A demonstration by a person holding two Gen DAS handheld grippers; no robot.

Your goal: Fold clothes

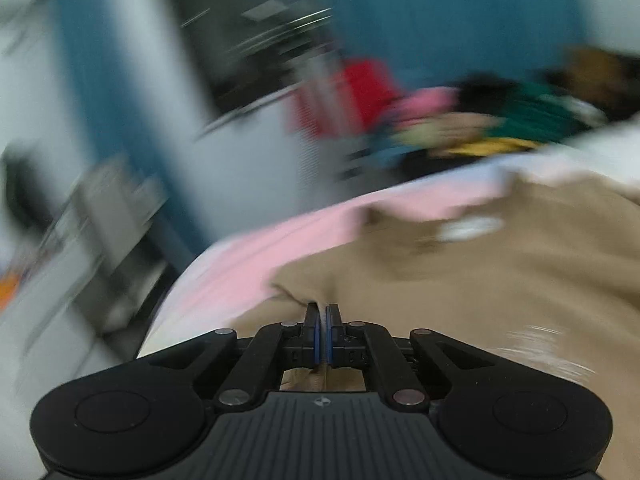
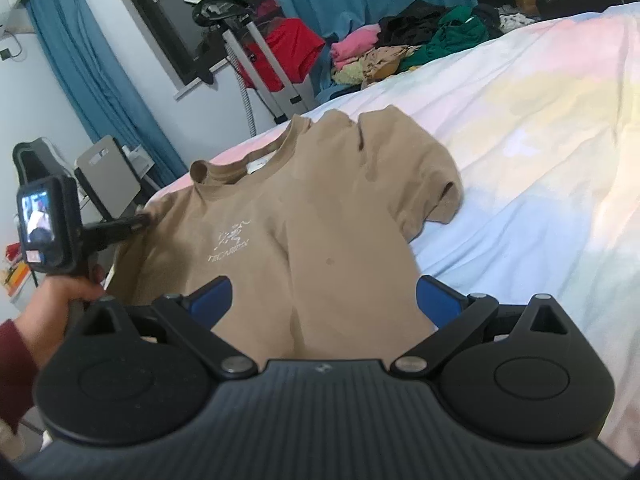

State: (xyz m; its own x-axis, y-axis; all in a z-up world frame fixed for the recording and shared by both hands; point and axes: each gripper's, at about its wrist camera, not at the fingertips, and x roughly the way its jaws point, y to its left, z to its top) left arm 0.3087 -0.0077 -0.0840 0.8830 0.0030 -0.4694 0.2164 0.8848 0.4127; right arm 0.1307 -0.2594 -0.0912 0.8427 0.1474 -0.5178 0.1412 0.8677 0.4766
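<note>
Blue pads line both tools. The right tool (image 2: 324,300) stands released, its pads wide apart above the lower body of the tan T-shirt (image 2: 288,216), with no cloth pinched between them. The left tool (image 1: 323,320) is clenched, pads nearly meeting; in its own blurred view it sits at the shirt's near edge, and whether fabric is caught between the pads cannot be told. In the right wrist view the left tool is seen from behind at the shirt's left sleeve, carried by a hand (image 2: 56,312) in a dark red sleeve (image 2: 12,364). The T-shirt lies front-up on the bed (image 2: 540,140), collar toward the far edge, white chest print showing, one side of the body folded over the middle, the right sleeve spread on the pastel sheet. Farther off, a pile of mixed clothes (image 2: 408,48) rests at the bed's far corner; beyond it hang blue curtains (image 2: 92,60) and a red garment (image 2: 288,52) on a stand.
</note>
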